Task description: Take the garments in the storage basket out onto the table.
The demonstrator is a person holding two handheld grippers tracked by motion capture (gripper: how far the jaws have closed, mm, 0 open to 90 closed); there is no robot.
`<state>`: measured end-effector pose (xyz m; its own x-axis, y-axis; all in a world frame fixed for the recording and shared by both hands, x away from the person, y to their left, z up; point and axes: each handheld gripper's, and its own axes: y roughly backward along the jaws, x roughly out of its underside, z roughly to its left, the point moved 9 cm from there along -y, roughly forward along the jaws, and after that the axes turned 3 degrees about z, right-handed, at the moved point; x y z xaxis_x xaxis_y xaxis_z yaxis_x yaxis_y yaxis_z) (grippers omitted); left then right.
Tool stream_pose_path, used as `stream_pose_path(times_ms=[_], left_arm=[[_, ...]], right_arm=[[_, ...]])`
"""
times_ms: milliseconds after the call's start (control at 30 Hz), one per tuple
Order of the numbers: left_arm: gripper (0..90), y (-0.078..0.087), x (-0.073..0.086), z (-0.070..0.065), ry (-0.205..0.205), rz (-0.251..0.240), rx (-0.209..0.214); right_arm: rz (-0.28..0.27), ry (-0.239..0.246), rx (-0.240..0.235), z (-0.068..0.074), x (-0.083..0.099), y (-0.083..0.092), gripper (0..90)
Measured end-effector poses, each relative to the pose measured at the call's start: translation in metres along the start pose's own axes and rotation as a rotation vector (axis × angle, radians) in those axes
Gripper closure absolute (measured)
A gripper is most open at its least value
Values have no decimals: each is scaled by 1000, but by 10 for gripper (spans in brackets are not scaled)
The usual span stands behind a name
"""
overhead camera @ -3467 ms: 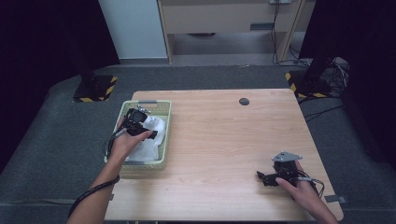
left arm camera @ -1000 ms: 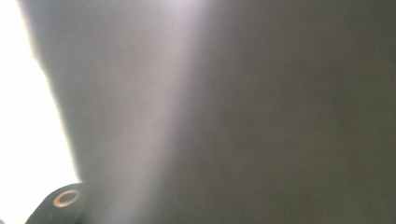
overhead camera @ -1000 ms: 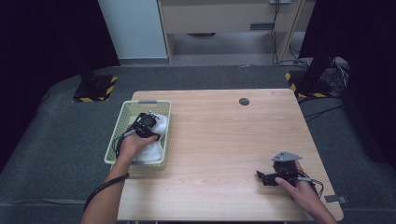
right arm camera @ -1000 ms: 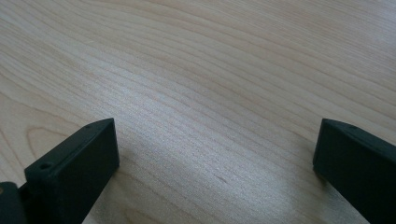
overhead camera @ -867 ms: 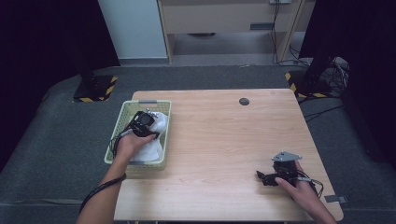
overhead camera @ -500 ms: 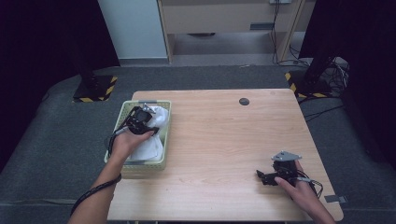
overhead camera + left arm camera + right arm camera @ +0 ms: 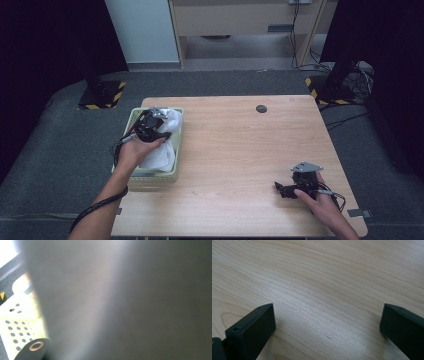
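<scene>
Cloth point(image 7: 162, 142), white and crumpled, was seen inside the pale green basket point(image 7: 176, 142) at the left edge of the surface point(image 7: 240, 150). The left tool point(image 7: 150, 127) was placed directly over the cloth, and a fold of it appeared to be pinched between the jaws and lifted a little above the basket rim. In the left gripper view the lens was covered by blurred grey fabric point(image 7: 125, 300), with the perforated basket wall point(image 7: 17, 327) at the lower left, so the pinch was judged and not clearly seen.

The right tool point(image 7: 295, 187) was rested on the surface near its right front corner, well apart from the basket. Its jaws were spread wide, and bare wood point(image 7: 324, 290) was shown between them.

The cloth lay straight below the left tool, with its long axis running away from the person along the basket. The left hand was far nearer to it. The next move was judged to be an upward pull and a carry to the right, toward the open middle of the surface.
</scene>
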<state>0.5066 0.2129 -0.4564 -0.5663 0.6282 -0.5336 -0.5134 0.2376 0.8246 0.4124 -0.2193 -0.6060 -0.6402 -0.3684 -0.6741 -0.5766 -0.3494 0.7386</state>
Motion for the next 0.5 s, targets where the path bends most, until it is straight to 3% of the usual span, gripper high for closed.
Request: stream_pose_path(times_ms=[500], left_arm=[[618, 40, -28, -3, -54, -98, -47]], right_arm=[[-1, 0, -1, 0, 0, 0, 4]])
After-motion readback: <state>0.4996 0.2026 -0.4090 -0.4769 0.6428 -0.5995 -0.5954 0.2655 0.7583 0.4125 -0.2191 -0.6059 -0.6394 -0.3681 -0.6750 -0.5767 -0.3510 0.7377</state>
